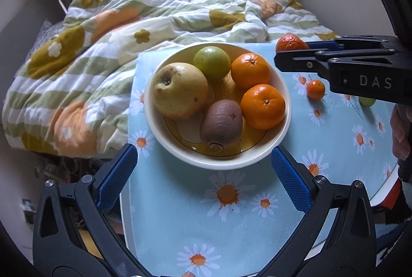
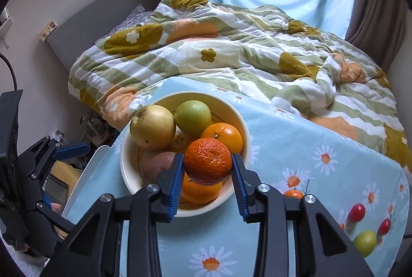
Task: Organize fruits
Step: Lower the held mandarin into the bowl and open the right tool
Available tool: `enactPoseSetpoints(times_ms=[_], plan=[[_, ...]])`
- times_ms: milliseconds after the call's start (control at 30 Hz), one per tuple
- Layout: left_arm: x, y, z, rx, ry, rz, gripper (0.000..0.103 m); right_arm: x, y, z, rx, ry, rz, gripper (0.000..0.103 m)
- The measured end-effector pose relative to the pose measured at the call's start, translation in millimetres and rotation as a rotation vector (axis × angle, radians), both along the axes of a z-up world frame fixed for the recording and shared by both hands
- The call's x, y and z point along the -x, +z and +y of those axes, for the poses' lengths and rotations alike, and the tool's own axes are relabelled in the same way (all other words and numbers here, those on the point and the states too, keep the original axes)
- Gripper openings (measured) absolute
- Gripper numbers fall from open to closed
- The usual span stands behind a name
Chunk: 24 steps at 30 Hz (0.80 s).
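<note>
A cream bowl on the daisy tablecloth holds a yellow pear, a green apple, two oranges and a kiwi. My left gripper stands wide open just in front of the bowl, with nothing between its fingers. My right gripper is shut on a dark orange mandarin and holds it above the near side of the bowl. In the left wrist view the right gripper reaches in from the right with the mandarin.
Loose on the tablecloth to the right lie a small mandarin, two red tomatoes and a green fruit. A bed with a flowered quilt sits behind the table. The table's left edge drops off near my left finger.
</note>
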<state>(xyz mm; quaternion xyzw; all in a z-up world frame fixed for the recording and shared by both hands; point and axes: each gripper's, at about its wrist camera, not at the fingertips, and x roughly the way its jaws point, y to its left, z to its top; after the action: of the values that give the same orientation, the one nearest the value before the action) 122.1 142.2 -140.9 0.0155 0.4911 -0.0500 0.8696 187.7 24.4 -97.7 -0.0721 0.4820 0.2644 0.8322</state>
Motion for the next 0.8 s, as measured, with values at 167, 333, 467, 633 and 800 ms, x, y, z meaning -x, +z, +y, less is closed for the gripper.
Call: enactPoseSetpoints(times_ms=[167,333,467,633,800], plan=[[4.6,-6.0,4.6,0.011,0.054,0.015,0.103,-11.1,-14.5,17.9,0.011,0.070,0.018,0.033],[8.3,-12.6,9.0,0.024,0.095,0.030,0.103,-18.1,-26.0,31.1,0.014,0.119,0.035,0.033],[8.9,-16.2,9.7,0.030,0.111,0.038,0.103,-21.3,-32.9,38.3,0.036,0.135,0.037,0.034],[7.8,-19.4,7.9,0.029,0.109,0.046,0.103,-22.1,-29.1,33.5,-0.010,0.132,0.022,0.085],[7.2,-19.9,7.0,0.032,0.105,0.051,0.103,-22.3,-27.2,25.8,-0.021,0.105,0.004,0.088]])
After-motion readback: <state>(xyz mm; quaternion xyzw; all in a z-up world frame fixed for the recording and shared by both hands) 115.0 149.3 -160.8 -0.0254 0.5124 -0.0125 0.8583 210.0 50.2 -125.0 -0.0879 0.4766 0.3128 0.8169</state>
